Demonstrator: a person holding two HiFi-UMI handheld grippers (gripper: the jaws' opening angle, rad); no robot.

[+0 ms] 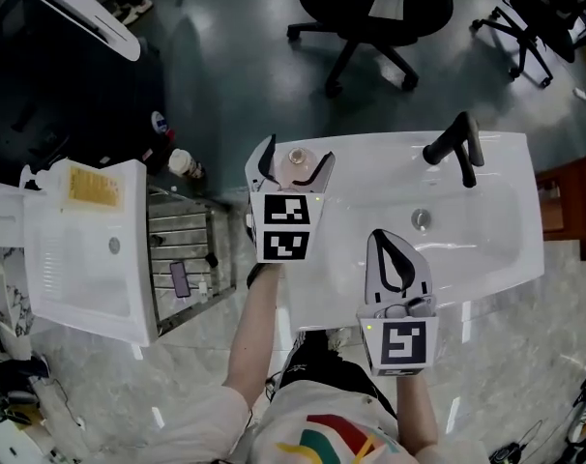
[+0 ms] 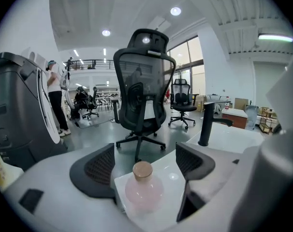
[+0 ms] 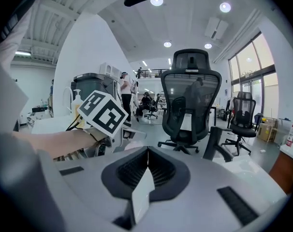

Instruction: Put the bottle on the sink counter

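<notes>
A small round pink bottle (image 1: 297, 160) with a tan cap stands upright on the far left corner of the white sink counter (image 1: 370, 167). My left gripper (image 1: 295, 153) is open around it, one jaw on each side. In the left gripper view the bottle (image 2: 142, 191) sits between the dark pads (image 2: 95, 170), and a gap shows on both sides. My right gripper (image 1: 384, 240) hangs over the counter's near edge, shut on nothing. Its jaws meet in the right gripper view (image 3: 147, 152).
A black faucet (image 1: 457, 145) stands at the back of the basin, with a drain (image 1: 421, 219) in the middle. A second white sink unit (image 1: 80, 249) and a metal rack (image 1: 182, 254) lie to the left. Black office chairs (image 1: 370, 13) stand beyond the counter.
</notes>
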